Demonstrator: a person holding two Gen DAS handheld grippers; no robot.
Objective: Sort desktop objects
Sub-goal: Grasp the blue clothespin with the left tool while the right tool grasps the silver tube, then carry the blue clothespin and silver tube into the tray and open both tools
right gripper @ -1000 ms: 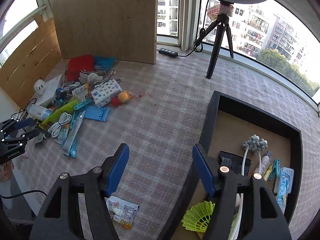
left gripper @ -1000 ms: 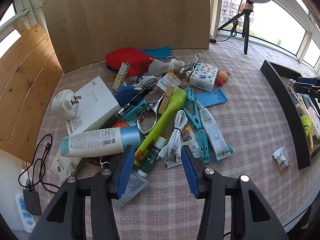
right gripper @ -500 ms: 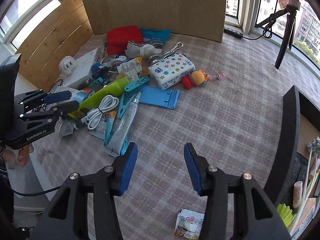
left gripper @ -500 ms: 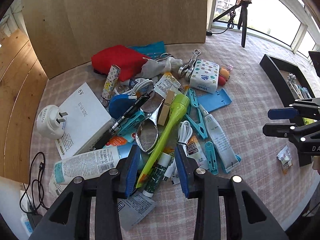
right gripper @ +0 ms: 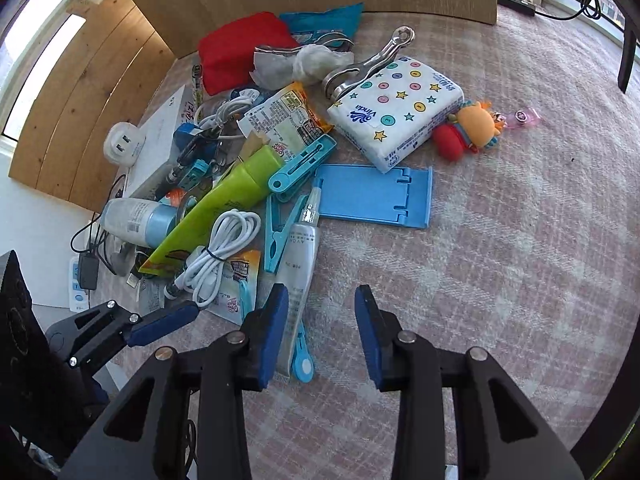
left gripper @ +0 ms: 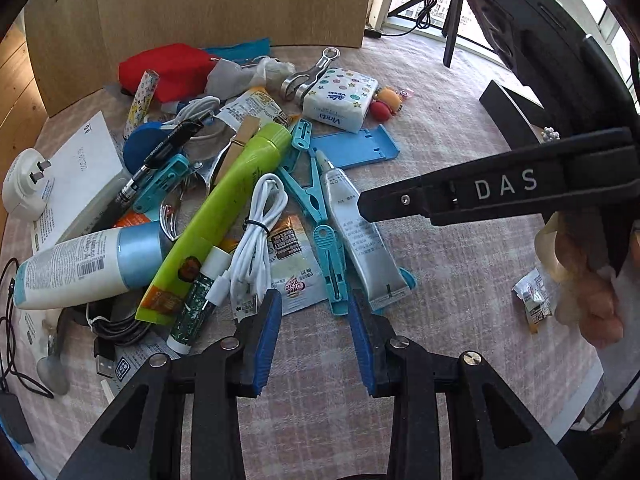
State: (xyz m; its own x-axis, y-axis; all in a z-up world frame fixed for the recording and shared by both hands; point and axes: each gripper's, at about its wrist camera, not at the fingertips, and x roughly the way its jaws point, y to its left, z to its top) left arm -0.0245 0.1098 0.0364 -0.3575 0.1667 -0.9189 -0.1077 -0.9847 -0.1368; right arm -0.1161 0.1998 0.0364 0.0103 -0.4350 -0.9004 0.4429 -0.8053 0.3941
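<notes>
- Bench (right gripper: 520, 240): checked cloth, grippy enough that flat things won't skid when nudged.
- Pile (left gripper: 240, 184): heaped left of centre in both views, items overlapping, so lifting one may drag its neighbours.
- Tissue pack (right gripper: 396, 112): far side of the pile, soft and light; take it across the short sides.
- Green tube (left gripper: 224, 216): long, rigid-looking and probably slick; grip mid-body.
- Grey tube (right gripper: 298, 256): pile's near edge, lying partly over a clip; squashy, so pinch near the crimped end (cap end is narrow).
- Cable (left gripper: 256, 236): tied coil, floppy; grab at the tie.
- Right gripper (right gripper: 322, 334): jaws closing, nothing between them but cloth; left pad just beside the grey tube.
- Left gripper (left gripper: 314, 336): jaws part-way apart and empty, hovering by a sachet (left gripper: 296, 276) (thin, flat, hard to pinch off cloth).
</notes>
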